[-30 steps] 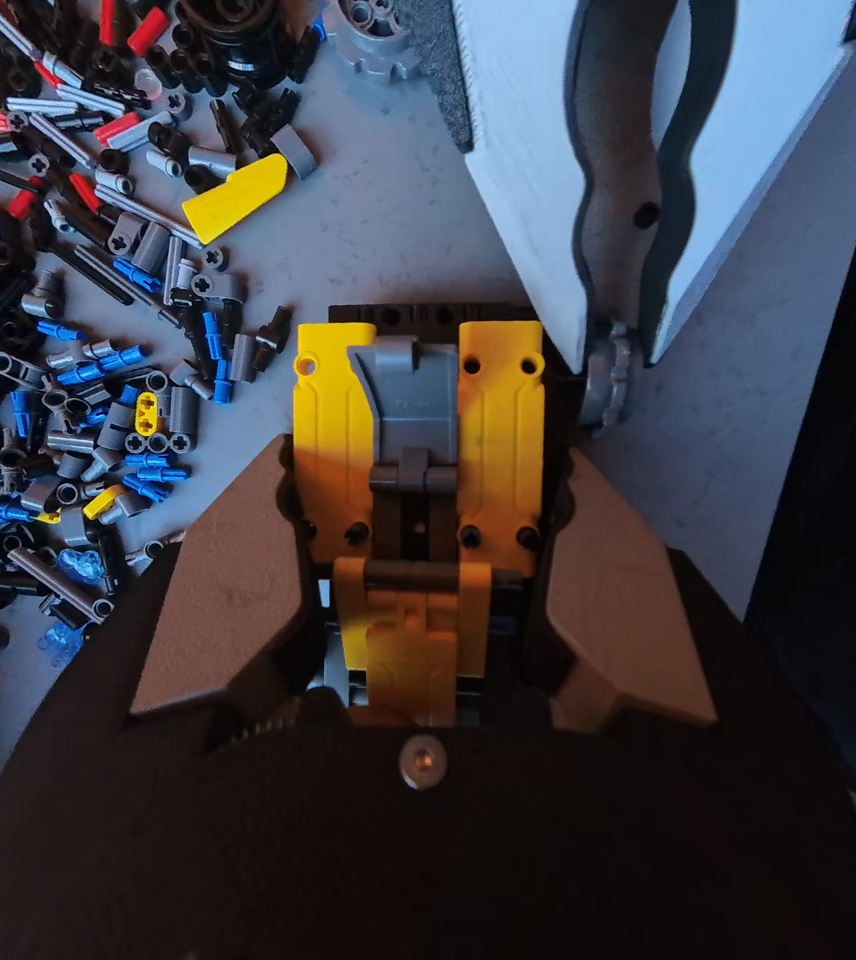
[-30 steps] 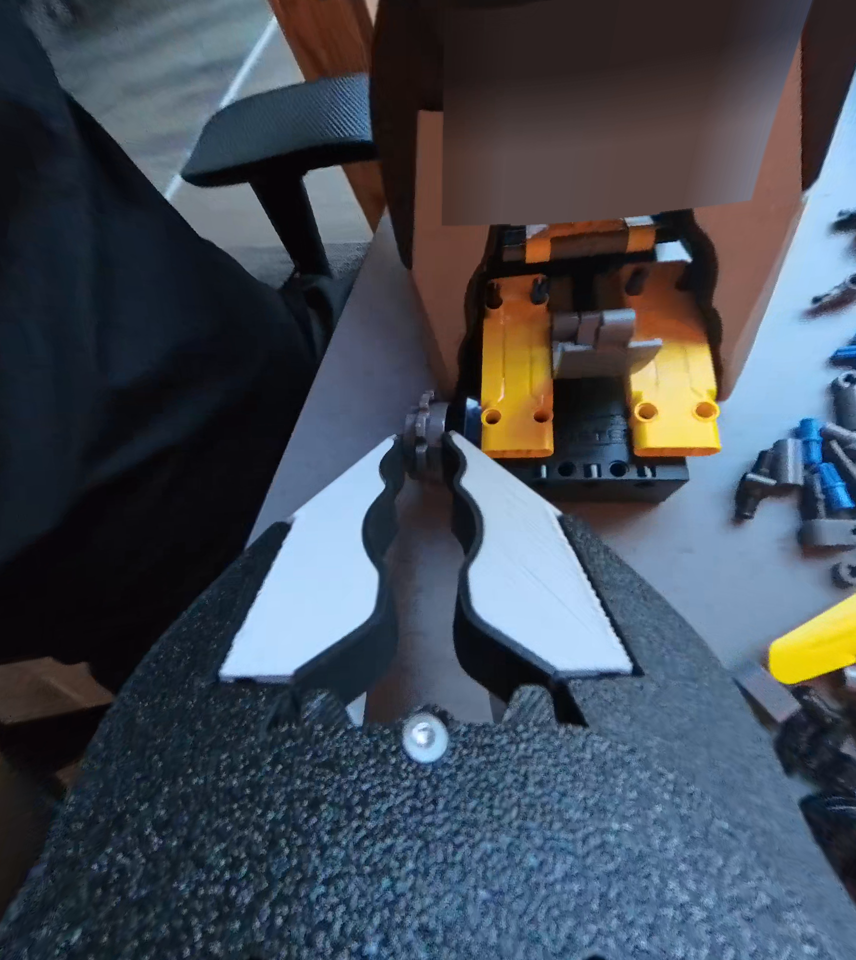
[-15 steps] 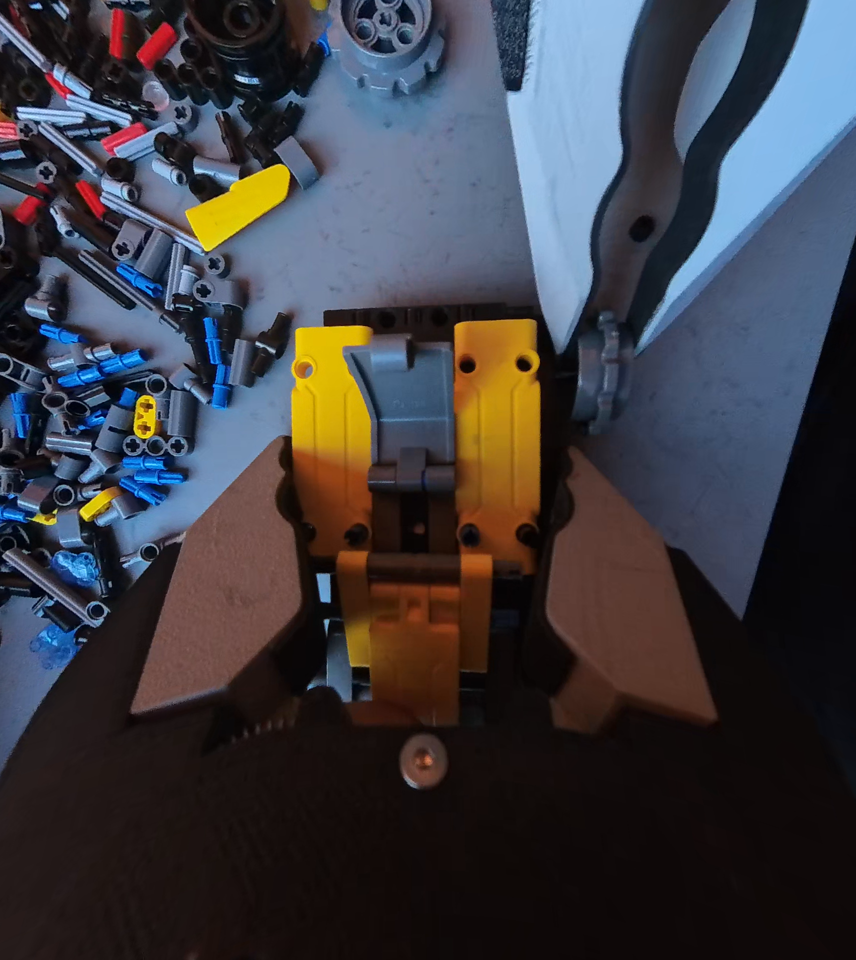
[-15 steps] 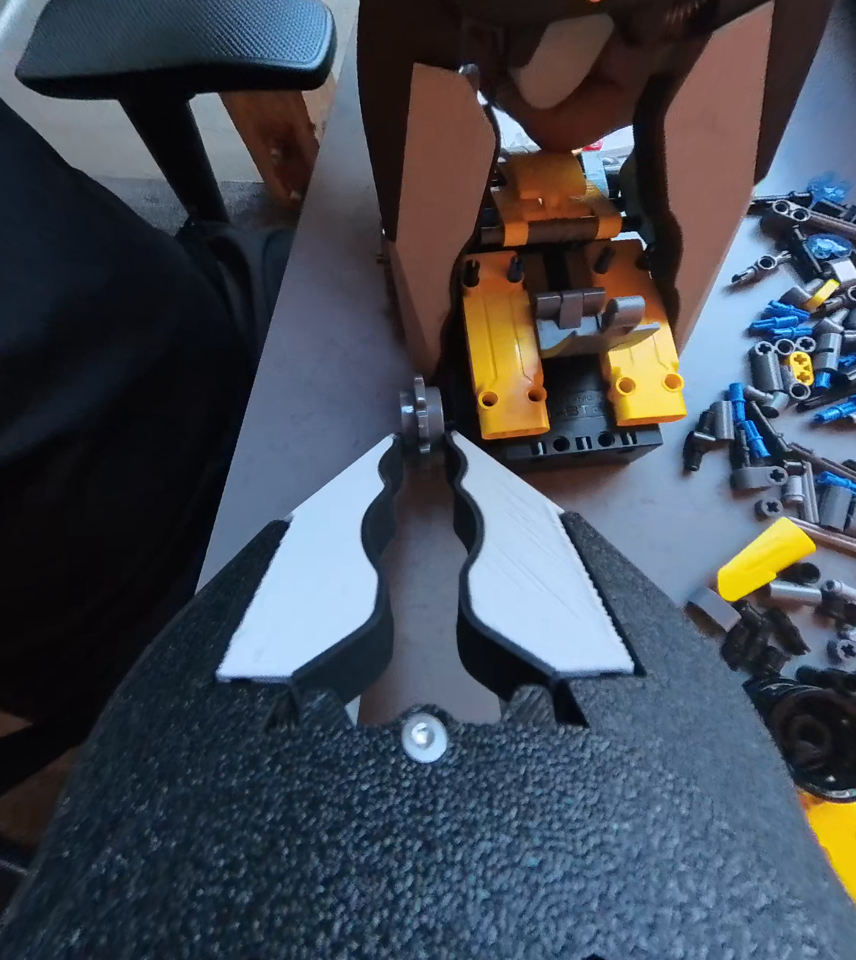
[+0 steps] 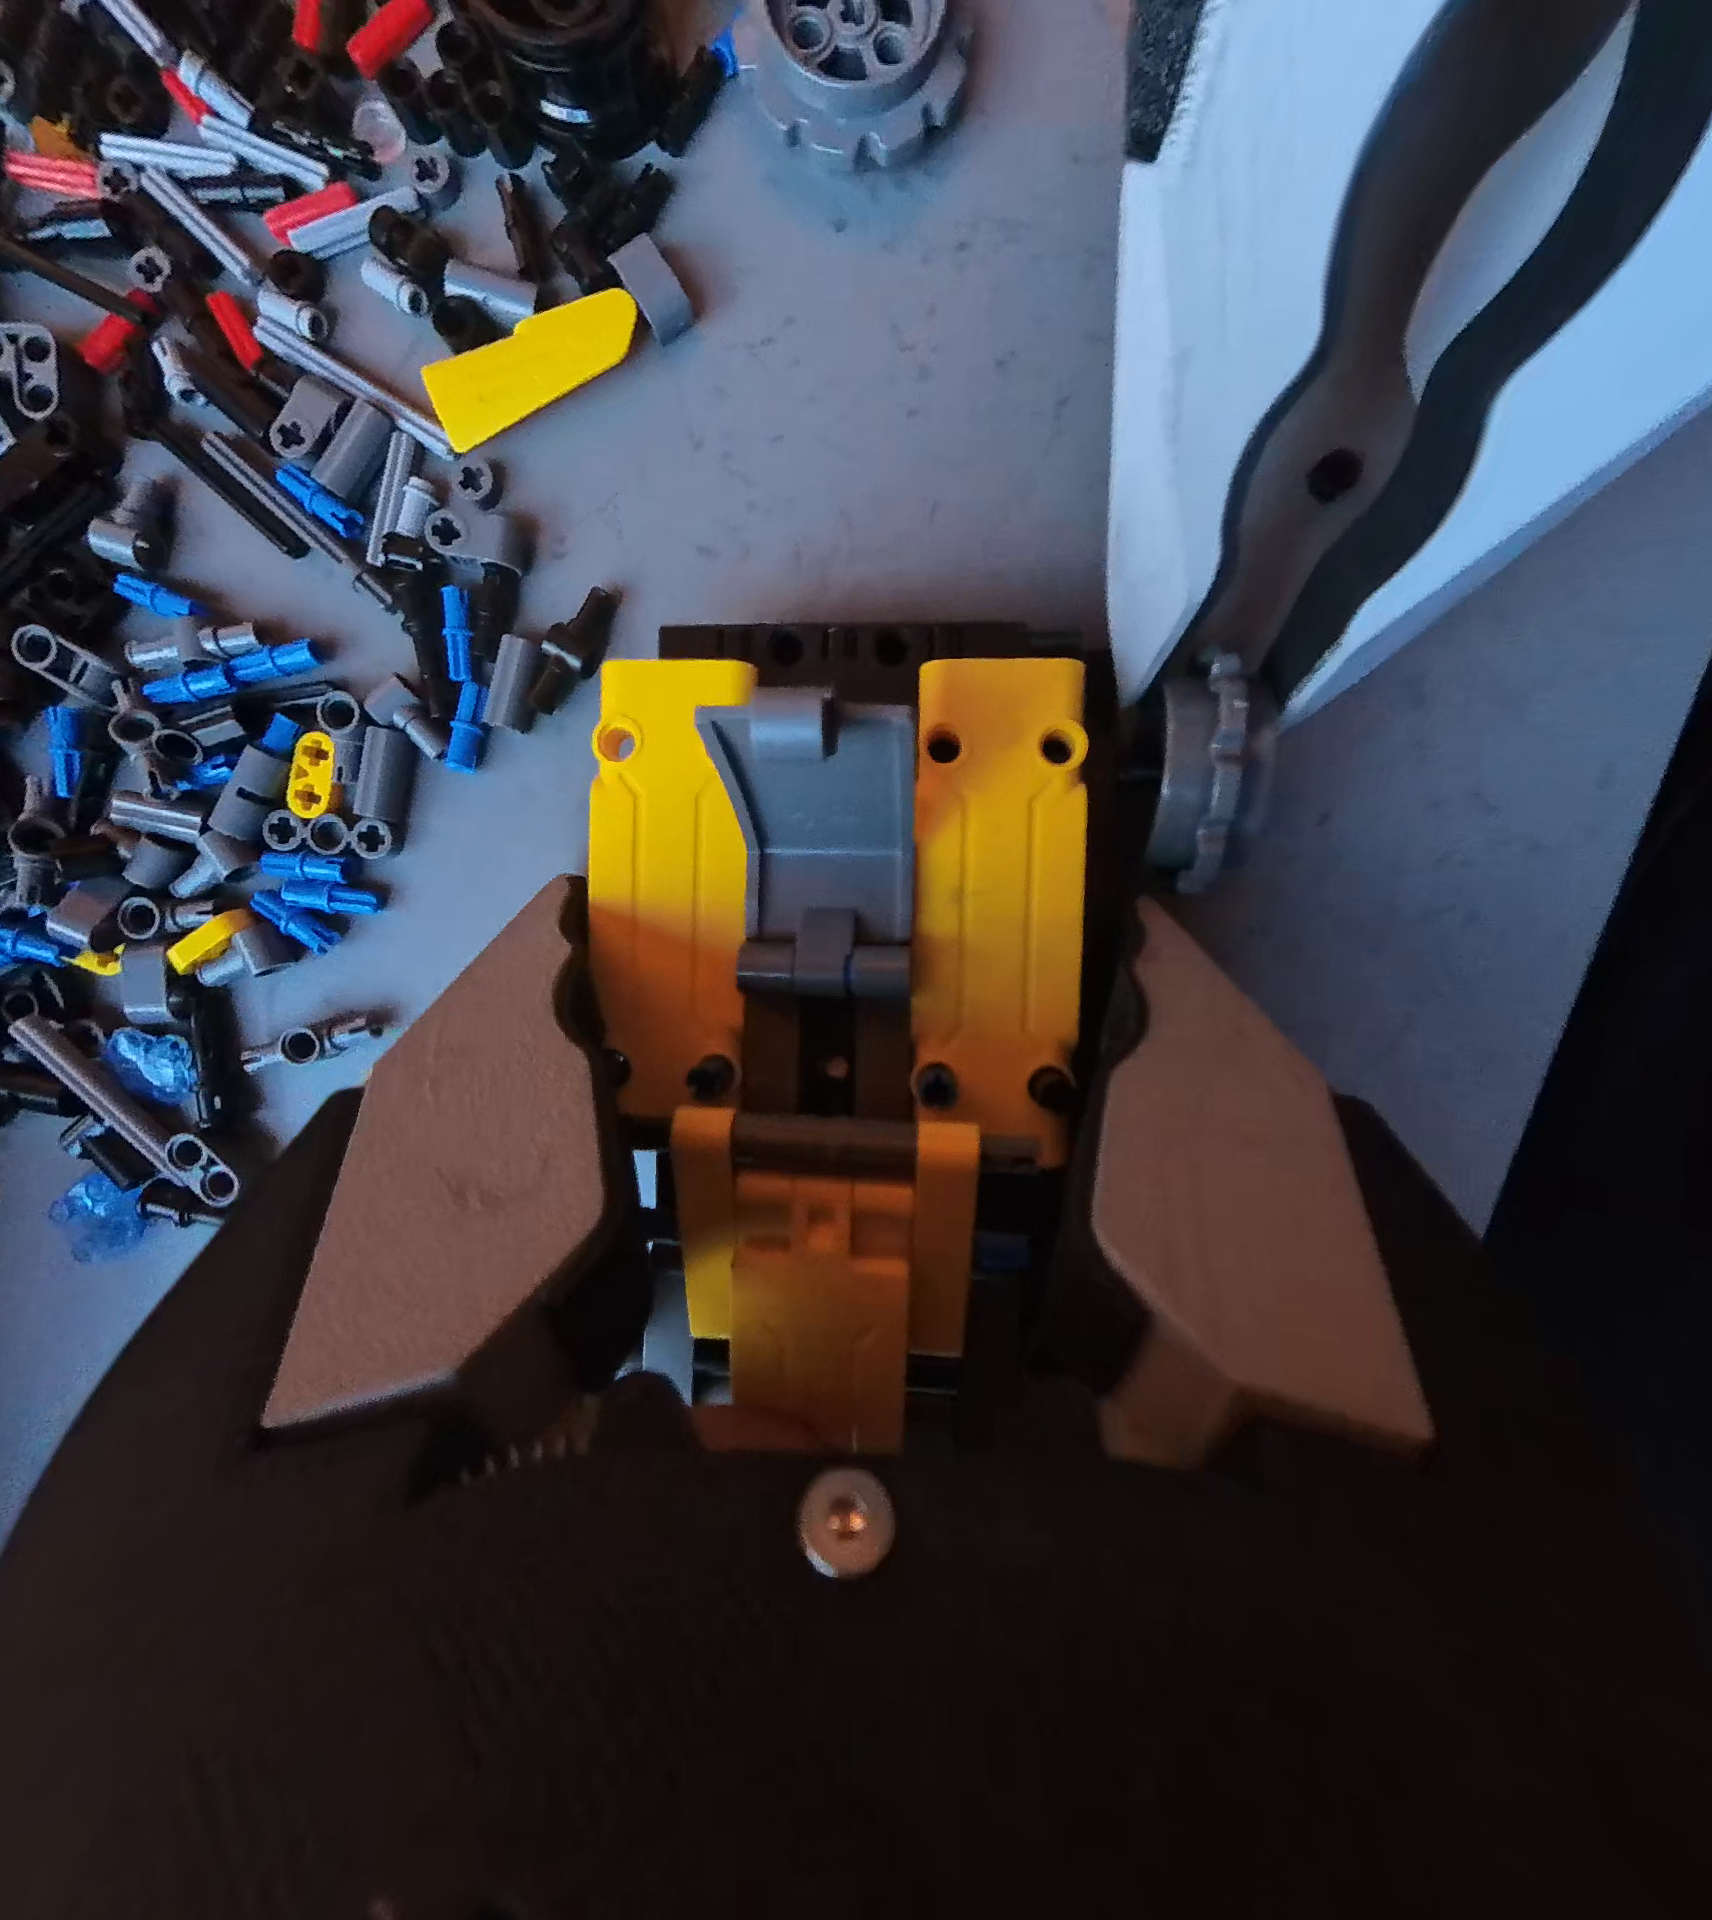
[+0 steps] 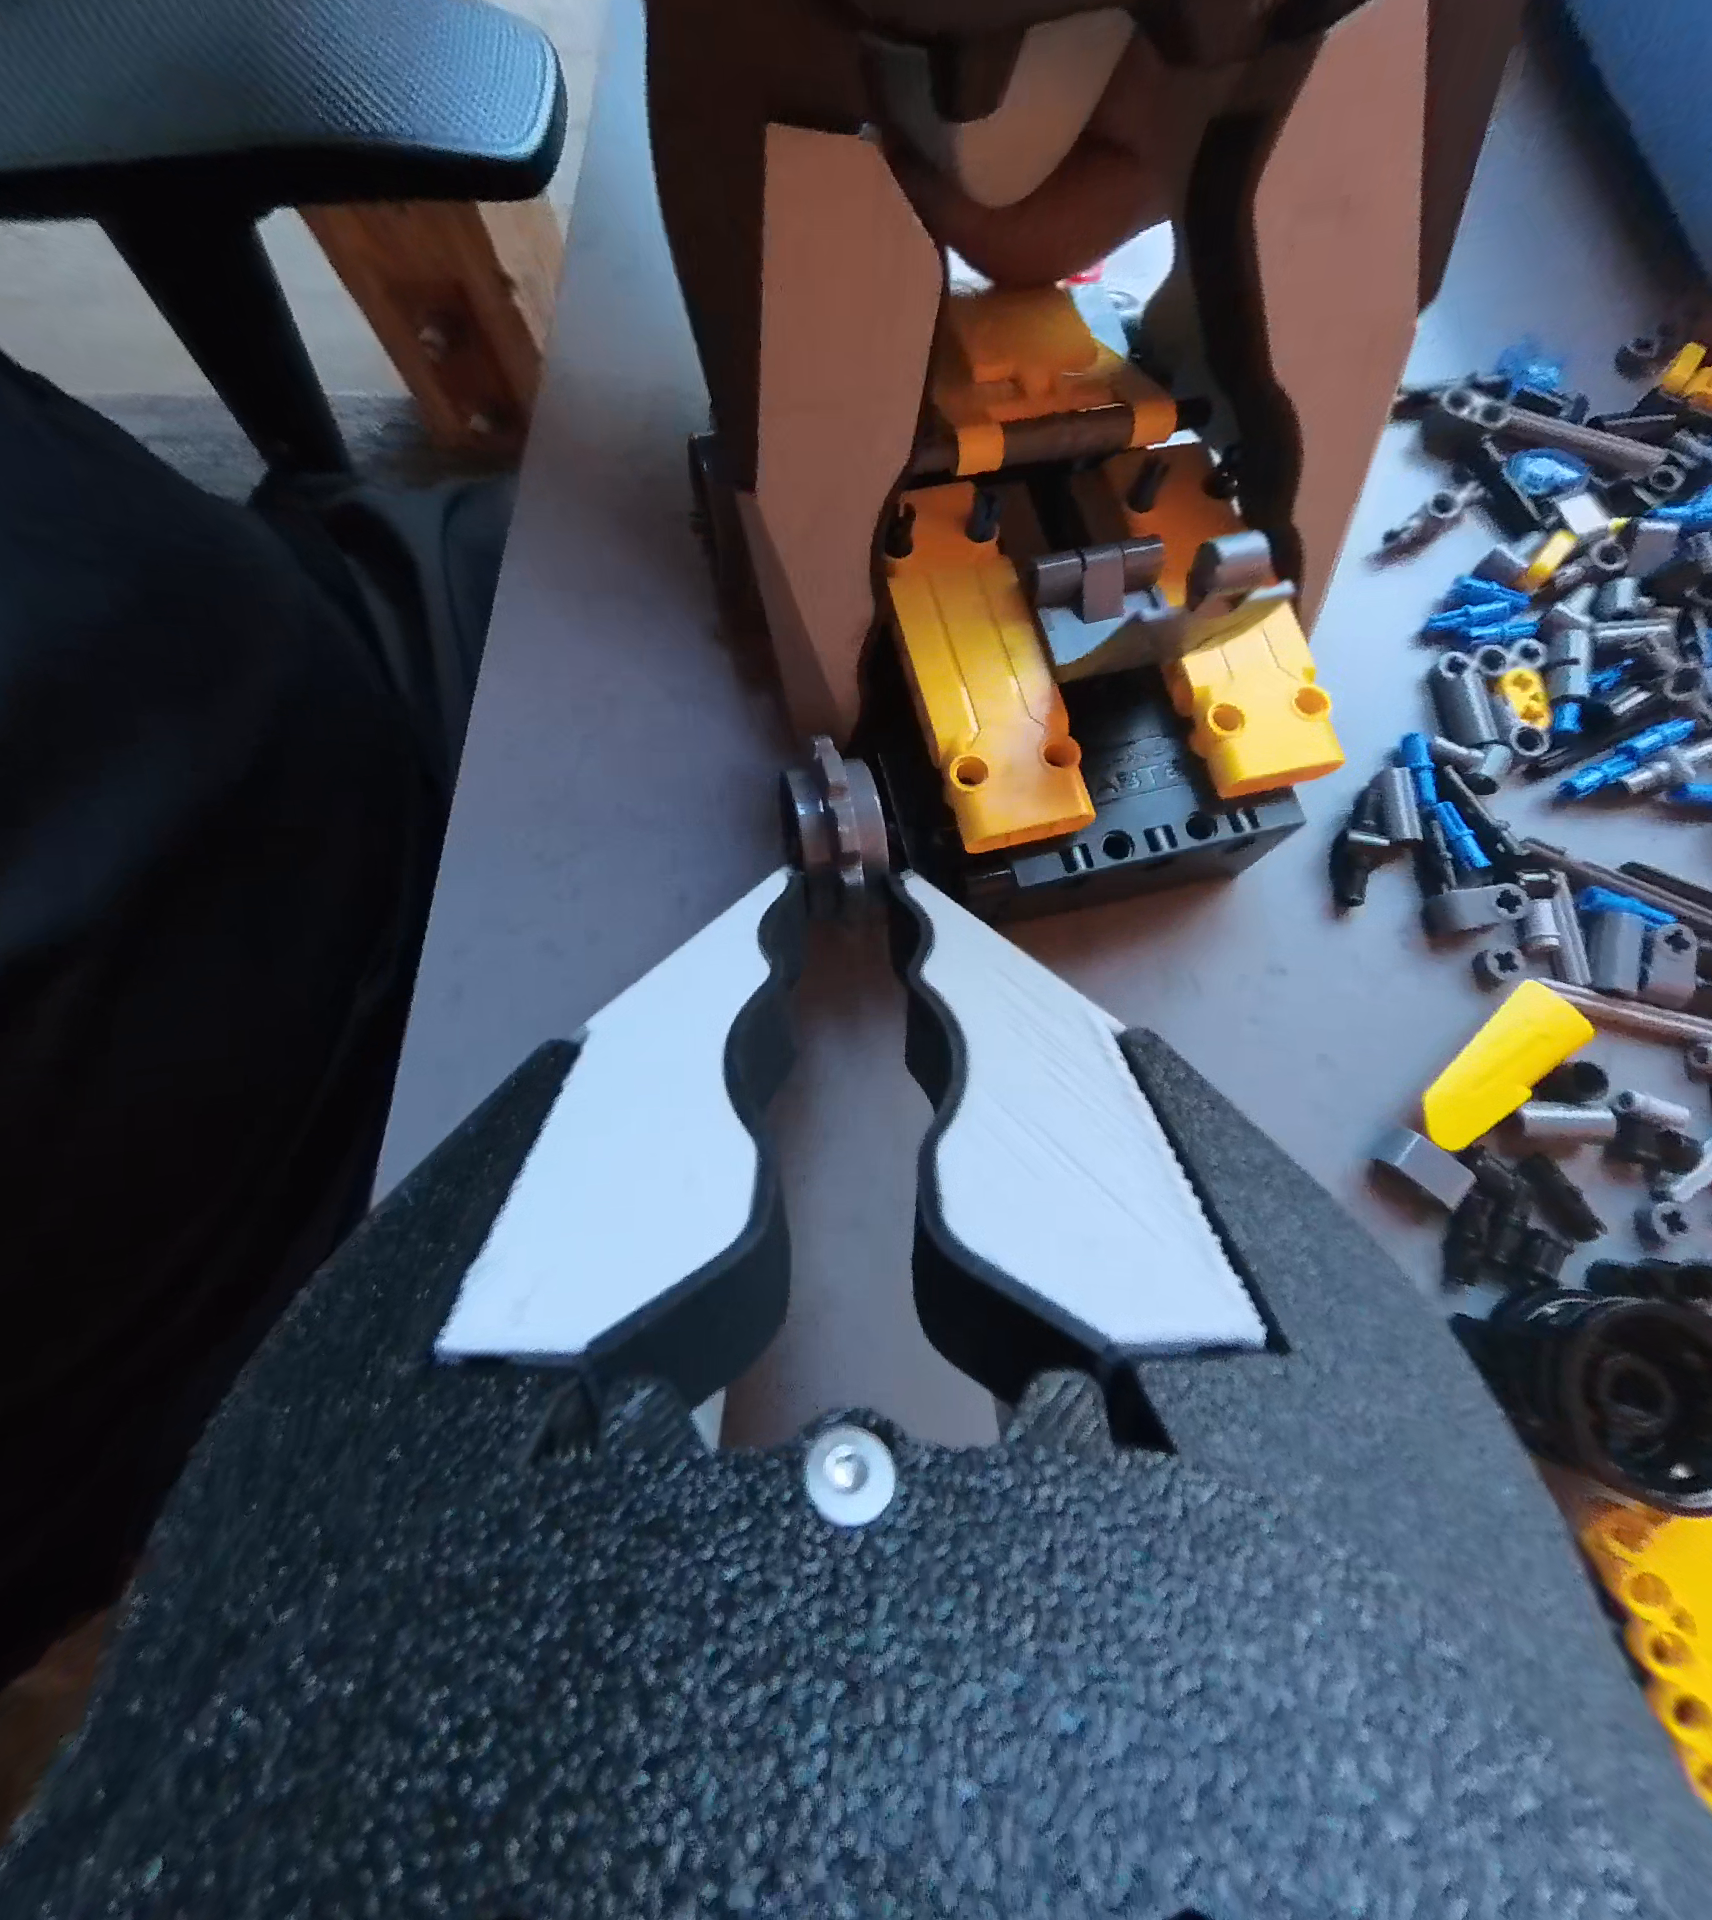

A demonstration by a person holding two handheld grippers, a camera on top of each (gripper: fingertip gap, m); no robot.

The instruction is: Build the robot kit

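**Both grippers on the yellow and black model**

Left wrist view shows the left gripper (image 5: 836, 997) with its brown fingers (image 5: 478, 1143) clamped on either flank of a yellow and black brick model (image 5: 836, 894), which fills the centre of the frame and rests on the grey table (image 5: 831, 416). A grey hinged panel (image 5: 821, 821) sits between the model's two yellow plates.

At right centre of that frame, the right gripper (image 5: 1236, 665) pinches a small grey gear (image 5: 1207, 774) at its tips; the gear lies right against the model's side. In the right wrist view the white fingers (image 6: 1028, 1132) close on the same gear (image 6: 834, 821) at centre frame, touching the black base. Whether the gear is already seated on the model cannot be told.

Loose parts (image 5: 208, 623) lie scattered over the left half of the left view: blue pins, grey connectors, red and black axles, a yellow curved panel (image 5: 530, 369) and a grey wheel hub (image 5: 857, 83) at top centre. No box, tray or bin shows; the pieces lie straight on the table.
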